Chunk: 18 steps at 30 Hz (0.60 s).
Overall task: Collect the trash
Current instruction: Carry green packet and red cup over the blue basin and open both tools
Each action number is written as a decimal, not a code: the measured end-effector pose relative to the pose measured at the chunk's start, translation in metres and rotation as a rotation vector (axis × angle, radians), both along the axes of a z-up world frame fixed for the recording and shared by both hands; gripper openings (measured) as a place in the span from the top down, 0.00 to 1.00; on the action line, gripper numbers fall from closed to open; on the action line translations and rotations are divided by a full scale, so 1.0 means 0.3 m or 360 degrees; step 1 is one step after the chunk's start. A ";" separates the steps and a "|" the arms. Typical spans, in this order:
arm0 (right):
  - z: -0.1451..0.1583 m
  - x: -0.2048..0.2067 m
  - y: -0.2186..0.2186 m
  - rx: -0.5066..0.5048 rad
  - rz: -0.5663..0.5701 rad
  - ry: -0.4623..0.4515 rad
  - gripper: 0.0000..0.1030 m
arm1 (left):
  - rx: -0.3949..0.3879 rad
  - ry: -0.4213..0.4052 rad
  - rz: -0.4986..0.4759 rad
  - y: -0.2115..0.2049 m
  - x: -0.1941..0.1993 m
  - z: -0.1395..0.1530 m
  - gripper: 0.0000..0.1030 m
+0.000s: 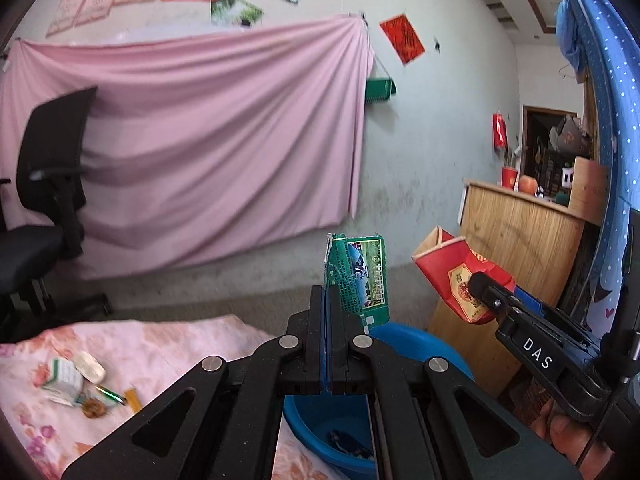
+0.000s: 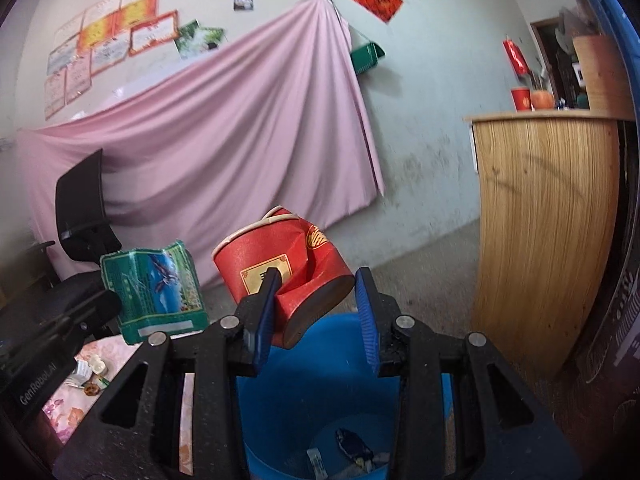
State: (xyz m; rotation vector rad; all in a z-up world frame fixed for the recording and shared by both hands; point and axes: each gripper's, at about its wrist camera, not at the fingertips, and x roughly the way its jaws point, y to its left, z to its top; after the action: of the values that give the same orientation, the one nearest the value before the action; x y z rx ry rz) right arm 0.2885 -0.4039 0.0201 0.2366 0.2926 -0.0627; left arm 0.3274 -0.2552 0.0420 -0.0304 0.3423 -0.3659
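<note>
Right wrist view — crumpled red paper cup (image 2: 280, 268) above smooth blue bin (image 2: 320, 384)

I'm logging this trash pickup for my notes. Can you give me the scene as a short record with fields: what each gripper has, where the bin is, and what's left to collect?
left gripper: shut on flattened green cardboard packet
right gripper: jaws apart, crumpled red paper cup between them, over the bin
bin: round blue plastic tub below both grippers, a few scraps inside
left to collect: small white carton, pale oval bar and smaller bits on the pink floral cloth
</note>
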 end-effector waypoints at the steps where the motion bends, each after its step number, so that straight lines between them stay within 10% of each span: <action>1: -0.007 0.007 -0.003 0.0010 0.0003 0.0024 0.42 | 0.0006 0.0037 -0.0003 -0.008 0.018 -0.006 1.00; 18: -0.085 0.088 -0.009 0.0049 0.0047 0.0245 0.41 | -0.0030 0.0409 -0.0062 -0.013 0.135 -0.102 1.00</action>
State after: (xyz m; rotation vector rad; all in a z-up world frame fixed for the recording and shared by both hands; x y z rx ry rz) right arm 0.3150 -0.4065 -0.0054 0.2588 0.4506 -0.0473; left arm 0.3679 -0.2592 0.0113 -0.0894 0.5941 -0.4049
